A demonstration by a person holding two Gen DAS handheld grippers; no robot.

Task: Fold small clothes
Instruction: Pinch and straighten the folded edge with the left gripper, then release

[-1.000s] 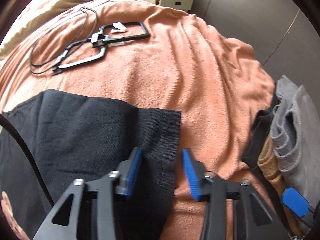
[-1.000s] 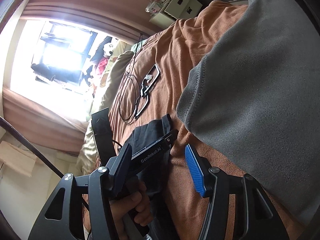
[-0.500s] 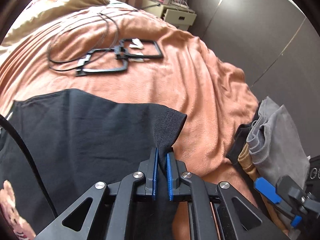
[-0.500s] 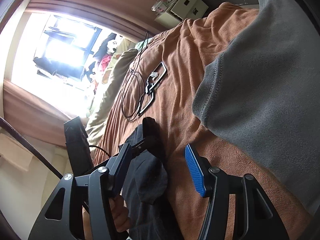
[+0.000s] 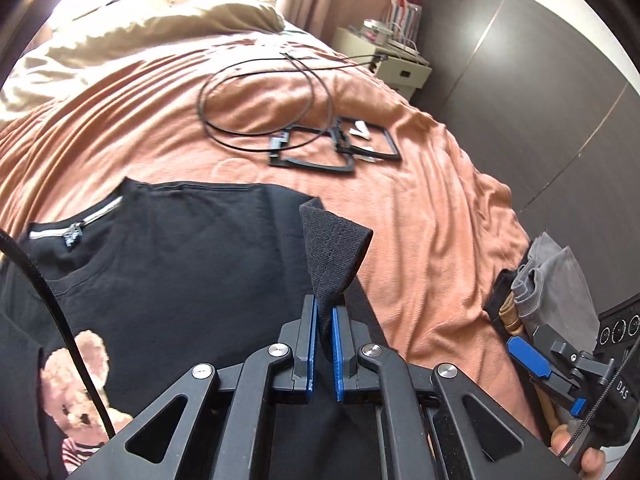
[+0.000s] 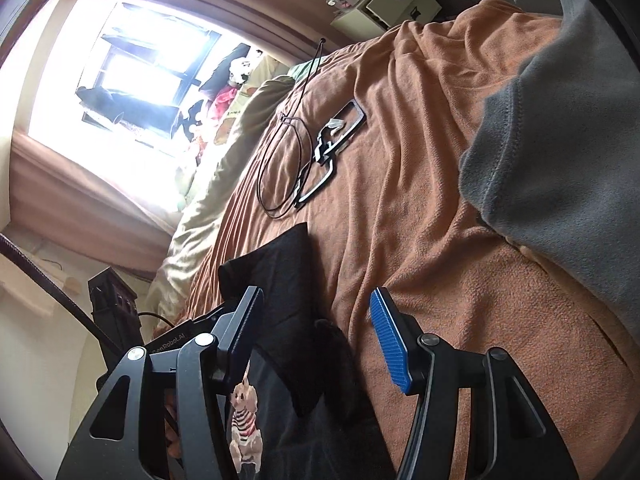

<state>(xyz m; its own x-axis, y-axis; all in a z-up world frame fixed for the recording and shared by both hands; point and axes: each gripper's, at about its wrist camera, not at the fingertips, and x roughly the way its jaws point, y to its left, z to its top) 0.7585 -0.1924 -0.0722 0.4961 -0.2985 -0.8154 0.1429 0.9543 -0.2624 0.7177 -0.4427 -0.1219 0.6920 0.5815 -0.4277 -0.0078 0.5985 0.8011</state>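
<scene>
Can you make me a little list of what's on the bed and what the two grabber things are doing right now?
surface: orange blanket
garment: black T-shirt with a teddy bear print, lying mostly flat
left hand-held gripper: shut on the shirt's sleeve, lifted off the blanket
right hand-held gripper: open, holding nothing, over the shirt's edge
other clothes: grey garment beside the shirt
clutter: looped black cable, black frames
</scene>
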